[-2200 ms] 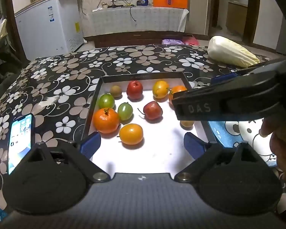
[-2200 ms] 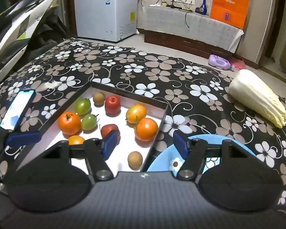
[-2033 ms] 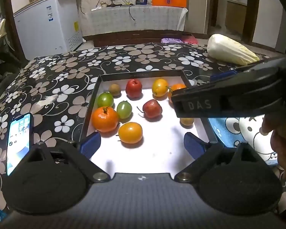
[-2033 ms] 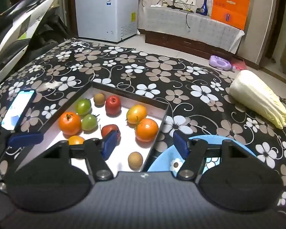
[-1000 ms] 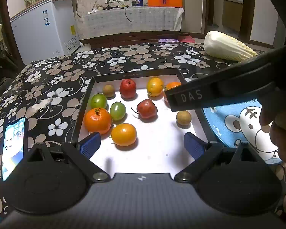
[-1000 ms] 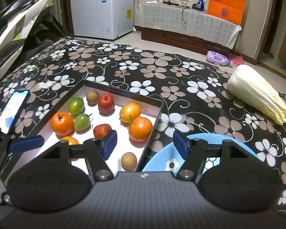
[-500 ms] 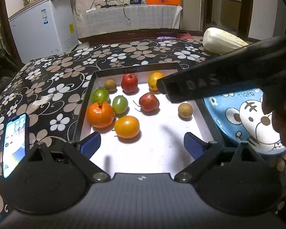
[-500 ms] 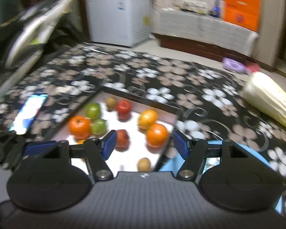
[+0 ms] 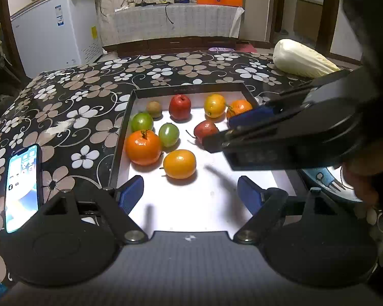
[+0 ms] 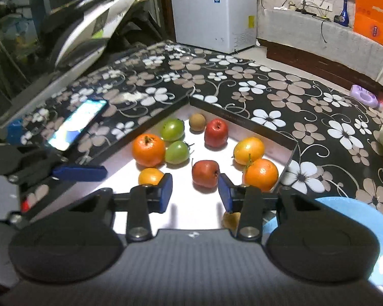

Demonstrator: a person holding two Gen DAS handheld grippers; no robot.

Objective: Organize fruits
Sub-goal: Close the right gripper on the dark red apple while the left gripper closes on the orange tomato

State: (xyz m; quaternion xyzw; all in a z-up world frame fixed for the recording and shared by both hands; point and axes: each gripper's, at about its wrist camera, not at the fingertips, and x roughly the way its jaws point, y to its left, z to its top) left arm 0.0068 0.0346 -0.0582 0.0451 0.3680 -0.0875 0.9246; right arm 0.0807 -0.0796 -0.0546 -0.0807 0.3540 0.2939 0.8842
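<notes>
A black-rimmed white tray (image 9: 183, 89) (image 10: 237, 117) holds several fruits: oranges (image 9: 143, 147) (image 10: 261, 174), green tomatoes (image 9: 168, 134) (image 10: 177, 152), red apples (image 9: 180, 106) (image 10: 205, 173), yellow fruits (image 9: 179, 163) (image 10: 249, 150) and small brown ones (image 9: 154, 109) (image 10: 197, 121). My left gripper (image 9: 190, 194) is open and empty over the tray's near end. My right gripper (image 10: 194, 191) is open and empty, low over the tray, with the near red apple just beyond its fingertips. It crosses the left wrist view from the right.
A blue cartoon plate (image 10: 362, 219) (image 9: 329, 181) lies right of the tray. A lit phone (image 9: 23, 183) (image 10: 79, 123) lies left of it. A napa cabbage (image 9: 301, 58) rests at the far right of the flowered table. A white freezer (image 10: 214, 10) stands beyond.
My right gripper has swung left from beside the plate to over the tray, close to the near red apple. My left gripper has stayed roughly in place, still open.
</notes>
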